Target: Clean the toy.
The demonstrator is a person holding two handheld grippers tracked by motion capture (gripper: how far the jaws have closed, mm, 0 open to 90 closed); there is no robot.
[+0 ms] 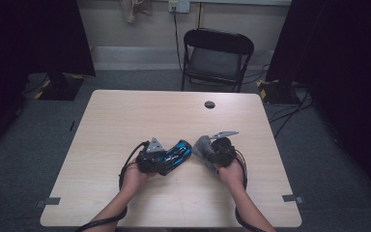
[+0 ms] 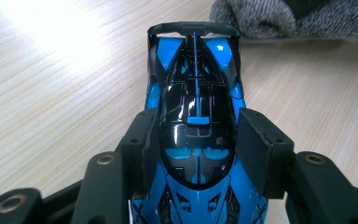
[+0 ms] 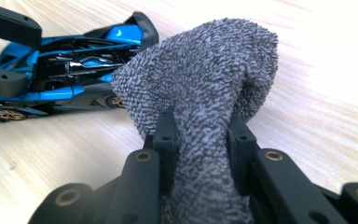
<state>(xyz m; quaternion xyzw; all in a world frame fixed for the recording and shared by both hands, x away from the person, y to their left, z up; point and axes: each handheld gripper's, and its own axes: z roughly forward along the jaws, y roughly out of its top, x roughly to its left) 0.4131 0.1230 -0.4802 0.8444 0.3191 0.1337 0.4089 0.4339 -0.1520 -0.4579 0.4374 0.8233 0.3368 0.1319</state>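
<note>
Two tools: both gripping
Left tool [image 2: 193, 149]: clamps toy car [image 2: 196, 116] amidships — rigid, glossy, slippery
Right tool [image 3: 200, 135]: pinches cloth [image 3: 205, 74] — soft, limp

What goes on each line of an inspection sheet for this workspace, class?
Surface: pale wooden table, round hole near its far edge.
Job's things: blue and black toy car; grey cloth.
Clutter: nothing seen.
Grippers: left hand-held gripper clamps the toy car's sides; right hand-held gripper is shut on the grey cloth.
Cables: black ones trail from both grippers.
Surroundings: black folding chair, grey carpet, dark curtains.
</note>
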